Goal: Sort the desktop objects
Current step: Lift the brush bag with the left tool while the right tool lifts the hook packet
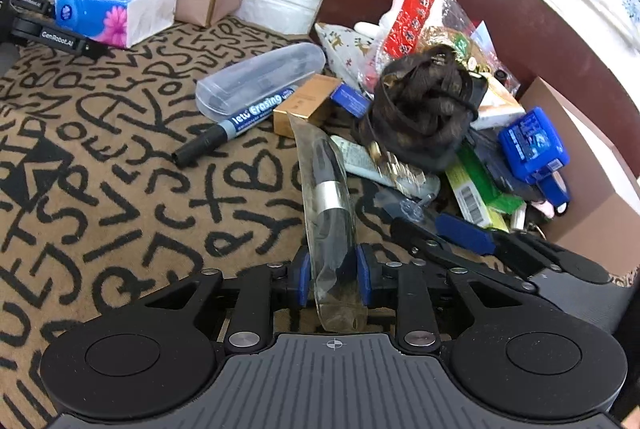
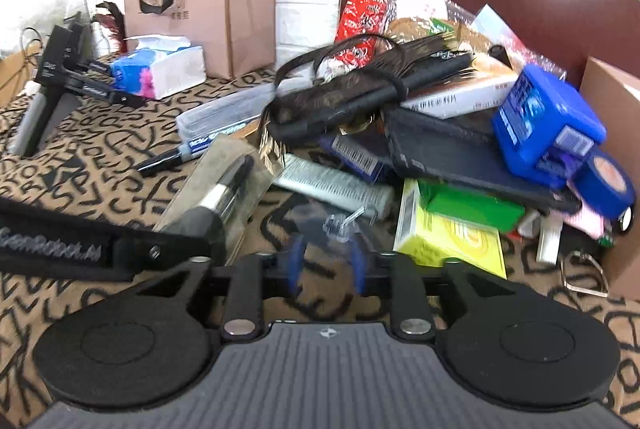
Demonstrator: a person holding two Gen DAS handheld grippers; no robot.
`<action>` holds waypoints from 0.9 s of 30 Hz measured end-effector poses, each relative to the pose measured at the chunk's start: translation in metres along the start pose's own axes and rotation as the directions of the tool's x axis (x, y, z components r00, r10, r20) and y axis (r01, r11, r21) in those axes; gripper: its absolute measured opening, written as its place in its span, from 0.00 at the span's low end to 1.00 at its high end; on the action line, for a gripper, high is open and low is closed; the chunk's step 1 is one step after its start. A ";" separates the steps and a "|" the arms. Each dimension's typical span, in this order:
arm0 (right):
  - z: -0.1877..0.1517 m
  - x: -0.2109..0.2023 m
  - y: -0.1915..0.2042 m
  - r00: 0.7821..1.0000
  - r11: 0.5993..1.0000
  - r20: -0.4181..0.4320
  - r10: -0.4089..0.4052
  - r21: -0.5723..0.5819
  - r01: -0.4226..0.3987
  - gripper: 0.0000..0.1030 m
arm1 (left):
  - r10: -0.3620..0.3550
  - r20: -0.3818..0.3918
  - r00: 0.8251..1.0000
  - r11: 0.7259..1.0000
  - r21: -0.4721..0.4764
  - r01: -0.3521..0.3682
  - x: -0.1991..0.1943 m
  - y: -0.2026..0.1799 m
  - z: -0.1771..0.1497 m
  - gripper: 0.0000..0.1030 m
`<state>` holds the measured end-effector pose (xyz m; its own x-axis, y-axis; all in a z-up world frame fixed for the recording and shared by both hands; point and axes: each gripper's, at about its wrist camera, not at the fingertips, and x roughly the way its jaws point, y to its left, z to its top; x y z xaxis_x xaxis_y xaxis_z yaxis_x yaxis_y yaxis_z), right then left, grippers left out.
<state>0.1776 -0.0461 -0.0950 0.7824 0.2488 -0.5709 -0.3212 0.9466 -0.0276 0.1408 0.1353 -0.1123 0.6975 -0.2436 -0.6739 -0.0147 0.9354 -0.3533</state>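
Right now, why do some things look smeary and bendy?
Right wrist view: motion blur smears the blue box and the right gripper. Left wrist view: sharper; the marker print reads clearly. Both views: fisheye bends the edges, dark corners.

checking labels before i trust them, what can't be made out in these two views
- Clear packet: its contents are dark and glare-covered in the left view.
- Clear plastic piece at the right hand-held gripper: motion-blurred; grip unclear.
- Blue box: print blurred in the right view.
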 end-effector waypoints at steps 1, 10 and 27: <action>0.001 0.004 0.001 1.000 1.000 -0.005 0.004 0.004 -0.004 0.42 | -0.007 0.001 1.000 1.000 -0.009 0.007 0.001 0.003 0.001 0.25; 0.012 0.032 0.008 1.000 1.000 -0.016 -0.021 -0.001 0.021 0.44 | -0.034 -0.002 0.999 0.997 -0.066 0.034 0.015 0.023 0.010 0.36; 0.000 -0.016 0.004 0.996 0.996 -0.008 0.087 -0.030 -0.087 0.10 | -0.050 -0.057 0.997 0.999 0.015 0.051 -0.013 0.011 -0.012 0.27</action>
<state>0.1639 -0.0463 -0.0862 0.7472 0.3283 -0.5778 -0.4038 0.9149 -0.0023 0.1231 0.1458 -0.1149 0.6554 -0.3041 -0.6913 0.0317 0.9256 -0.3772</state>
